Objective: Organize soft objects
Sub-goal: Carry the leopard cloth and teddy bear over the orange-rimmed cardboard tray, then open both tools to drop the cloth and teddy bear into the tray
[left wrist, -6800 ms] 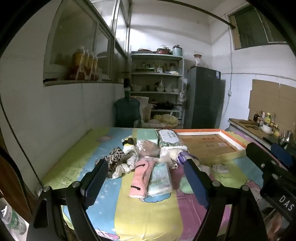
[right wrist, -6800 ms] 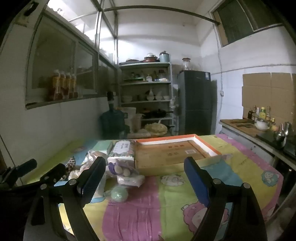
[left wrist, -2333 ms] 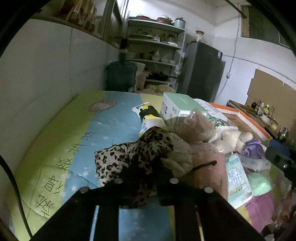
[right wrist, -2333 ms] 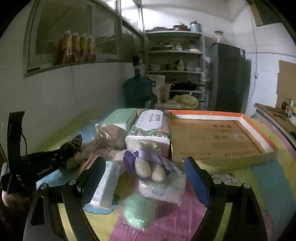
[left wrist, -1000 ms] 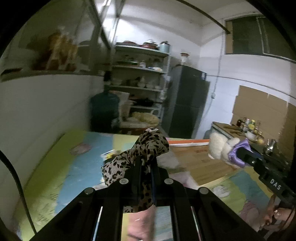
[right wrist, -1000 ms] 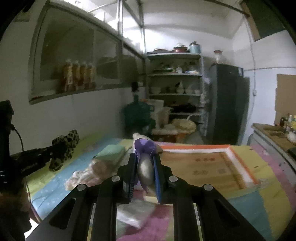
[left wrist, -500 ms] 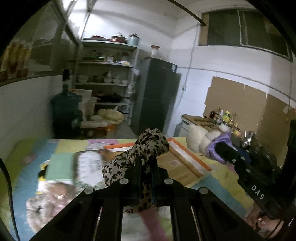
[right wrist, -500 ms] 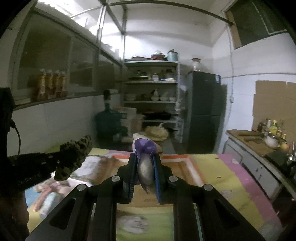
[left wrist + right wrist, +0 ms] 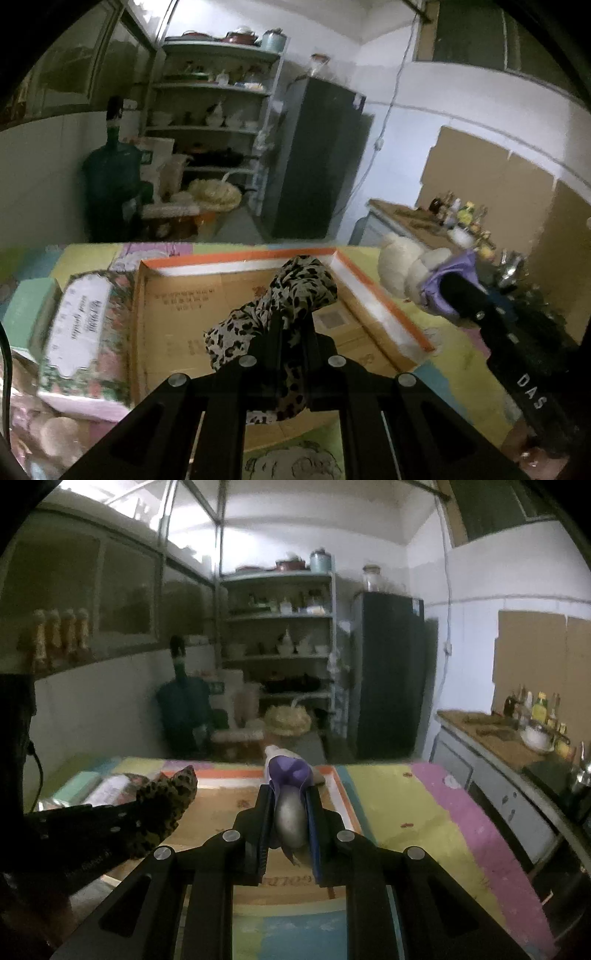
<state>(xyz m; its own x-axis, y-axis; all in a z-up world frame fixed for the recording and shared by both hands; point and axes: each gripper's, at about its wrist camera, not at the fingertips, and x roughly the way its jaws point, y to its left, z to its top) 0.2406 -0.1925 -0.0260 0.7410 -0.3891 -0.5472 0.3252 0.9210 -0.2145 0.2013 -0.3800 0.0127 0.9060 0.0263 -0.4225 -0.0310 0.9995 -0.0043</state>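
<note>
The leopard-print cloth point(image 9: 284, 306) is pinched between the closed fingers of the left gripper point(image 9: 291, 328), bunched beyond their tips, above the cardboard tray point(image 9: 236, 258). The plush toy point(image 9: 290, 812) is clamped between the right gripper point(image 9: 290, 801) fingers.

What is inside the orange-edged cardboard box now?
The orange-edged cardboard box shows only its printed brown floor. The leopard-print cloth, held in the left gripper, covers the middle of that floor, so that part stays unseen.

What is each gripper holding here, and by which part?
Left gripper pinches the bunched middle of a leopard-print cloth. Right gripper clamps a white plush toy around its purple-wrapped body.
</note>
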